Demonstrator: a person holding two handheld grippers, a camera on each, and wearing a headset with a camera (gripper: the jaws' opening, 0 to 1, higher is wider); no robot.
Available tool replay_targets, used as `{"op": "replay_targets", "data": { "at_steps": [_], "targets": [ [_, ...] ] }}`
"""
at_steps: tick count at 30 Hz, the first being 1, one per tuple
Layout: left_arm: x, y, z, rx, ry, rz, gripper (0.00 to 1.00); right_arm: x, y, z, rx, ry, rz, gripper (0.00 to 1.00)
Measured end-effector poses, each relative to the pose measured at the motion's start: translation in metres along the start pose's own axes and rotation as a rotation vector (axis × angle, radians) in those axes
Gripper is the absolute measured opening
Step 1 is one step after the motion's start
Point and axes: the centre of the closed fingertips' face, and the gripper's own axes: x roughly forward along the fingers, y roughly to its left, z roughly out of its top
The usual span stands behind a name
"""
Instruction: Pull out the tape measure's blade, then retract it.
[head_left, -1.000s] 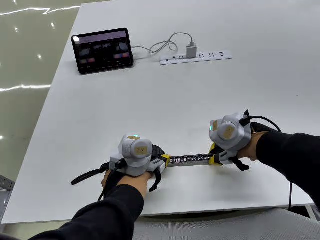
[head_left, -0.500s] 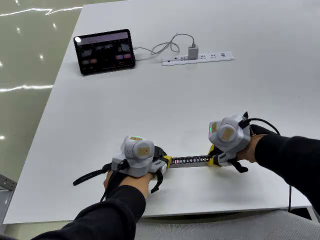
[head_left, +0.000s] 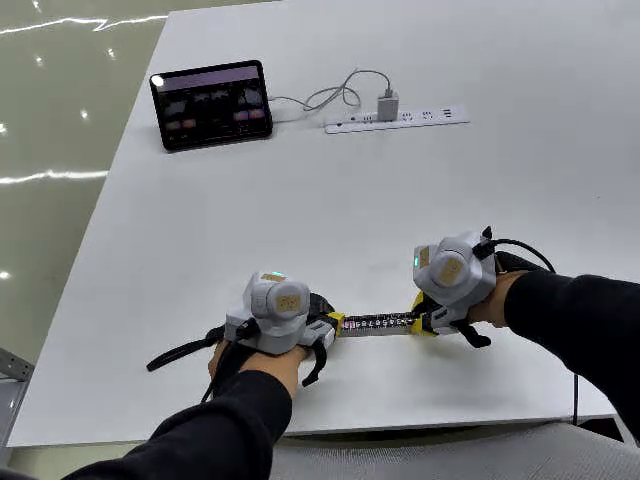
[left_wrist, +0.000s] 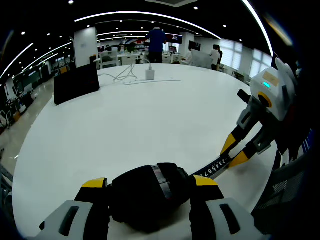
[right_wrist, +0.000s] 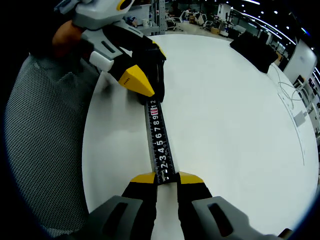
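Your left gripper (left_wrist: 150, 182) clamps the case (left_wrist: 145, 202) on the near counter (head_left: 350, 200) as an anchor. Your right gripper (right_wrist: 161, 177) pinches the blade (right_wrist: 156, 132) by its tip, so the short drawn length lies taut between them.

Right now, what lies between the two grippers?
The tape measure's blade, running from the black case in the left gripper to the right gripper; clearest in the right gripper view.
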Motion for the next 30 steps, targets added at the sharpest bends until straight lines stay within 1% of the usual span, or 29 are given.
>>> {"op": "replay_targets", "data": {
  "at_steps": [3,5,8,19,30],
  "targets": [
    [0.000,0.000,0.000,-0.001,-0.001,0.000,0.61,0.001,0.000,0.002,0.025,-0.008,-0.004,0.11],
    [0.000,0.000,0.000,-0.001,-0.001,-0.001,0.61,0.002,0.001,0.004,0.016,-0.011,-0.001,0.11],
    [0.000,0.000,0.000,-0.001,-0.002,-0.002,0.61,0.003,0.000,0.006,0.026,-0.013,0.007,0.11],
    [0.000,0.000,0.000,-0.002,-0.003,-0.002,0.61,0.006,0.000,0.012,0.042,-0.020,0.008,0.11],
    [0.000,-0.001,0.000,-0.002,-0.002,-0.002,0.61,0.011,0.003,0.020,0.024,-0.032,0.010,0.11]
  ]
}}
